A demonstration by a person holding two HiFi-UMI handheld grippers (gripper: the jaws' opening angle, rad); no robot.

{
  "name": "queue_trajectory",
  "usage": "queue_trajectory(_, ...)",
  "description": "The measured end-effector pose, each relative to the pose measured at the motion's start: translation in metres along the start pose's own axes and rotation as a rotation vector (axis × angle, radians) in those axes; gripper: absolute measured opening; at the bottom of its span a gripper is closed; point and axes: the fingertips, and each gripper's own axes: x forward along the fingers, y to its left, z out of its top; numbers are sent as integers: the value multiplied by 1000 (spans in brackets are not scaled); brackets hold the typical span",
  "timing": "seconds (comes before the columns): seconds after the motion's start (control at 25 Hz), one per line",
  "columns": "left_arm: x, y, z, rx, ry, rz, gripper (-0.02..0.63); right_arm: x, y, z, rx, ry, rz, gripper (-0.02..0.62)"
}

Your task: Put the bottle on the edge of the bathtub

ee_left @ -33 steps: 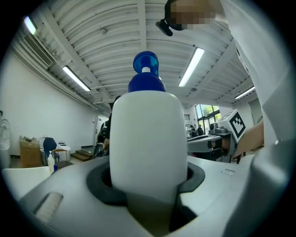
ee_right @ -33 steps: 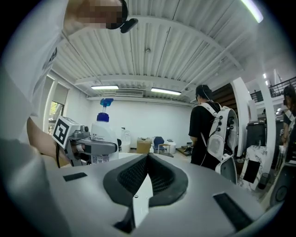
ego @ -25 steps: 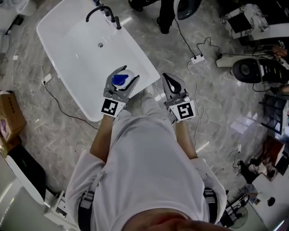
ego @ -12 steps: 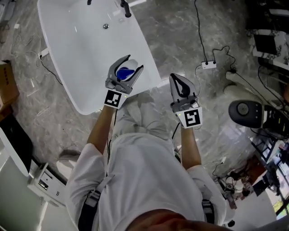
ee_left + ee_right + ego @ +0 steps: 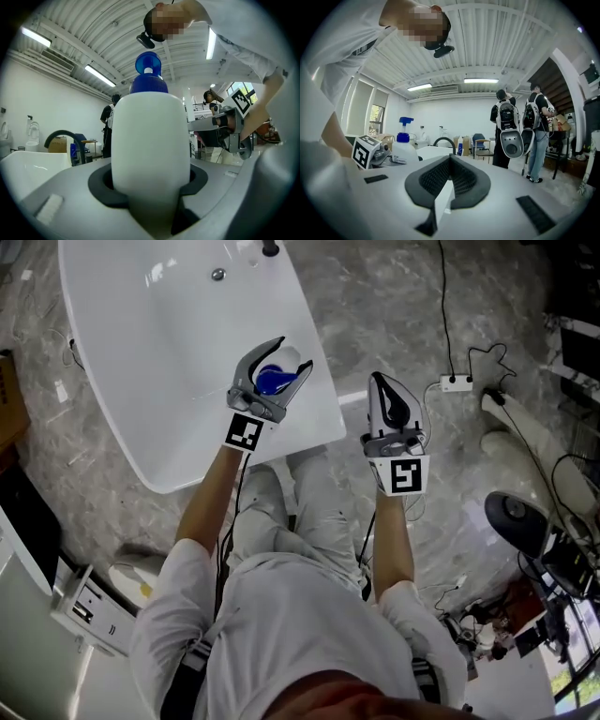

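L gripper (image 5: 277,365) pinches the bottle (image 5: 273,379) round its white body, blue cap up, prob. so it can go down standing on its base. The bottle hangs over the near right corner of the bathtub (image 5: 317,404), by the rim; not set down yet, as far as I can tell. R gripper (image 5: 385,388) has its jaws pressed together w/ nothing between, beside the bathtub over the floor (image 5: 394,296), out of the way. Rim there looks bare; faucet (image 5: 270,247) & drain (image 5: 217,274) sit at the far end. A power strip (image 5: 457,382) w/ cable lies off right.
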Motion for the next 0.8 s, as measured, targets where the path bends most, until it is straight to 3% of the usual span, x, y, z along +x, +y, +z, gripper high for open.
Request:
queue_trajectory(0.44, 57, -13, -82, -4, -44, -33, 242, 6, -19, -71, -2, 47, -22, 2)
queue_trajectory(0.8, 62, -20, -107, -17, -85, -14, 242, -14, -18, -96, 23, 73, -50, 2)
